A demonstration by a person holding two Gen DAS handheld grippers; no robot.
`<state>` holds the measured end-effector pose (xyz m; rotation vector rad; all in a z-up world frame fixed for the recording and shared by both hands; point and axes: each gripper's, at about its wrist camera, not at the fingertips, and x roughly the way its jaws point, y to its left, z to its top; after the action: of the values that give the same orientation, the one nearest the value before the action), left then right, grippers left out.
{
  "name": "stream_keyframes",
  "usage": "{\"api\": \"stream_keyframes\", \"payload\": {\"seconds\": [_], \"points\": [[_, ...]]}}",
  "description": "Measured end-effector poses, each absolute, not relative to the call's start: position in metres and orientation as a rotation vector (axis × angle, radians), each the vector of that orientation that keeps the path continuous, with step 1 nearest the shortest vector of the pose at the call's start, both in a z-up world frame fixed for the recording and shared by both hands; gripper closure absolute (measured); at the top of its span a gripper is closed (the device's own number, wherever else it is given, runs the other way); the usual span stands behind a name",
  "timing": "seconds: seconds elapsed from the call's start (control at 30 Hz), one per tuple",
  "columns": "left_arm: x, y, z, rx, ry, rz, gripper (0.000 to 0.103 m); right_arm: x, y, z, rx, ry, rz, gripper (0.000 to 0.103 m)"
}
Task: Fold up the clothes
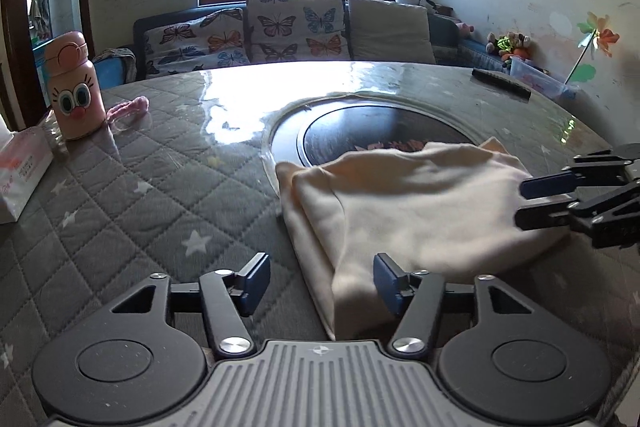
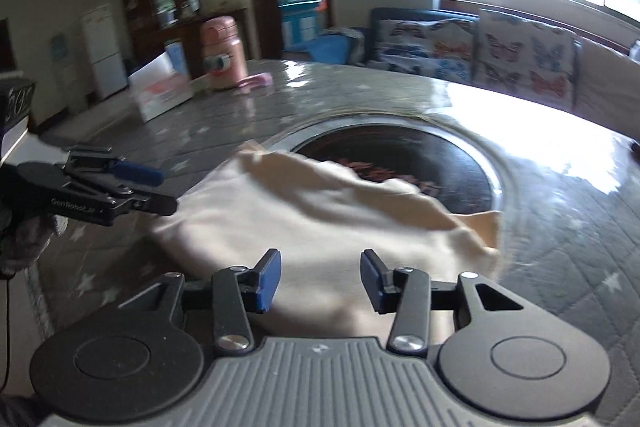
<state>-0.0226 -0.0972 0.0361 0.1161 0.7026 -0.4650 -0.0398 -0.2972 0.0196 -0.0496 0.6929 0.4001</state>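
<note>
A cream folded garment (image 1: 408, 211) lies on the grey quilted table, partly over the round black inset (image 1: 360, 131). My left gripper (image 1: 322, 283) is open and empty, its fingers either side of the garment's near left edge. The right gripper (image 1: 524, 203) shows at the right, open, over the garment's right side. In the right wrist view the garment (image 2: 320, 227) lies just ahead of my open, empty right gripper (image 2: 320, 281), and the left gripper (image 2: 160, 191) shows at the left, by the garment's left edge.
A pink cartoon bottle (image 1: 74, 87) and a pink cloth strap (image 1: 128, 109) stand at the far left, with a tissue box (image 1: 20, 175) near the left edge. A dark comb-like bar (image 1: 500, 83) lies far right. A sofa (image 1: 296, 31) stands behind the table.
</note>
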Motion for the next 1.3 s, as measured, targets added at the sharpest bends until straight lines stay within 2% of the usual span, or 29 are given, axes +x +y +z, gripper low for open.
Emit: {"api": "stream_keyframes", "payload": {"seconds": [0.83, 1.2, 1.3], "points": [[-0.019, -0.124, 0.031, 0.142, 0.691, -0.453, 0.038, -0.044, -0.261, 0.01, -0.139, 0.68, 0.447, 0.054], [-0.014, -0.103, 0.025, 0.09, 0.715, -0.405, 0.033, -0.047, -0.246, 0.022, -0.195, 0.67, 0.511, 0.053], [-0.016, -0.095, 0.027, 0.064, 0.712, -0.406, 0.029, -0.046, -0.235, 0.023, -0.228, 0.67, 0.543, 0.053]]}}
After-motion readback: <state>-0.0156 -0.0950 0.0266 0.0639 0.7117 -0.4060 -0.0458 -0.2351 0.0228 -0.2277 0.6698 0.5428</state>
